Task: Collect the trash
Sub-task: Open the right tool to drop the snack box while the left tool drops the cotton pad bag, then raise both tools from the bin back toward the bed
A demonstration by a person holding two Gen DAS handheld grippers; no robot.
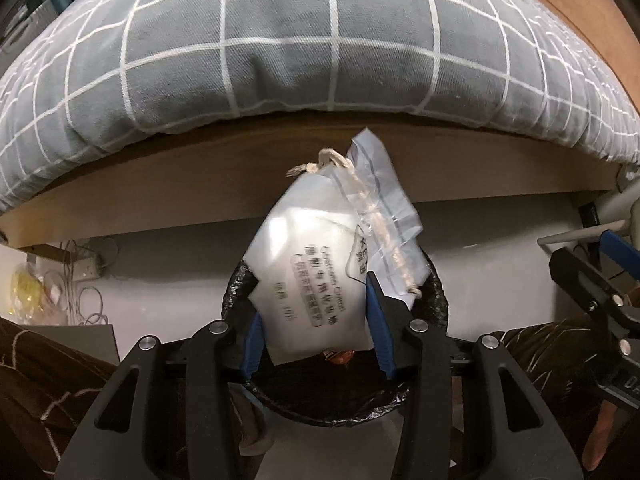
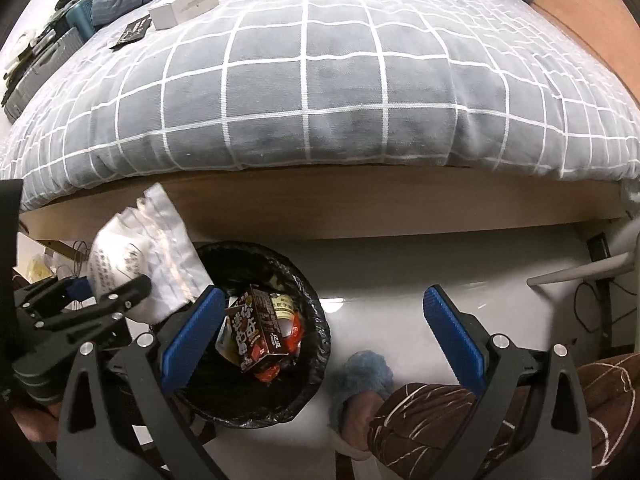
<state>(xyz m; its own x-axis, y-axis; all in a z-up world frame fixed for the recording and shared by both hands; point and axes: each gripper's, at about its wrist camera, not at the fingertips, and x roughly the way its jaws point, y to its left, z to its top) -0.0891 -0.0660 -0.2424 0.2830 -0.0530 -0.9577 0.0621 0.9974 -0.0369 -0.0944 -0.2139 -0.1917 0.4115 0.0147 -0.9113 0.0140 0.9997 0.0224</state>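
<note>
A white plastic bag (image 1: 308, 280) with printed text and a beige cord stands upright between the blue pads of my left gripper (image 1: 310, 280), which is shut on it. It hangs right over the black-lined trash bin (image 1: 436, 304) on the floor. In the right wrist view, the same bag (image 2: 132, 256) sticks up from the left gripper (image 2: 108, 284) at the bin's left rim. The bin (image 2: 320, 320) holds a brown carton (image 2: 260, 328) and orange wrappers. My right gripper (image 2: 324, 292) is open wide and empty, its left pad over the bin and its right pad over the floor.
A bed with a grey checked cover (image 2: 320, 92) and wooden frame (image 1: 200, 184) runs behind the bin. A white box (image 2: 184, 4) and a black packet (image 2: 132, 34) lie on it. Cables and a power strip (image 1: 84, 272) sit under the bed. A person's brown trouser leg (image 2: 424, 420) and blue slipper (image 2: 364, 376) are near the bin.
</note>
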